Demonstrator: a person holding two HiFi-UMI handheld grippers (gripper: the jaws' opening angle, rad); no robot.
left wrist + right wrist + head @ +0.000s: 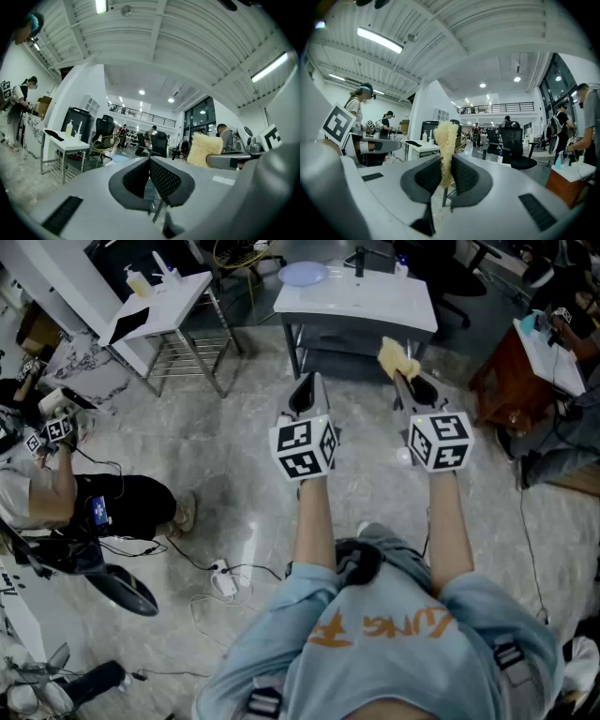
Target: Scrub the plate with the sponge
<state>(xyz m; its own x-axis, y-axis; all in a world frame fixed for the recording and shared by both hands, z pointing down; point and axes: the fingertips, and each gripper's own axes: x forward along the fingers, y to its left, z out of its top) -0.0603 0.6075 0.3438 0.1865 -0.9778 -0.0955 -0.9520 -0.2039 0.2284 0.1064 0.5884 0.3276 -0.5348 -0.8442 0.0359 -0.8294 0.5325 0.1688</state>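
A pale blue plate (303, 274) lies on the left end of a white table (375, 304) ahead of me; in the left gripper view the plate (120, 158) shows just left of the jaws. My right gripper (403, 379) is held level above the floor, short of the table, and is shut on a yellow sponge (397, 358). In the right gripper view the sponge (445, 140) stands upright, pinched between the pads of the right gripper (445, 164). My left gripper (307, 388) is level beside it, shut and empty, as the left gripper (150, 161) shows in its own view.
A small bottle (401, 265) stands at the white table's far right. A second white table (164, 298) with a soap bottle is at the left, over a wire rack. A person (56, 493) crouches at far left among floor cables (223, 579). A brown stand (511, 376) is at right.
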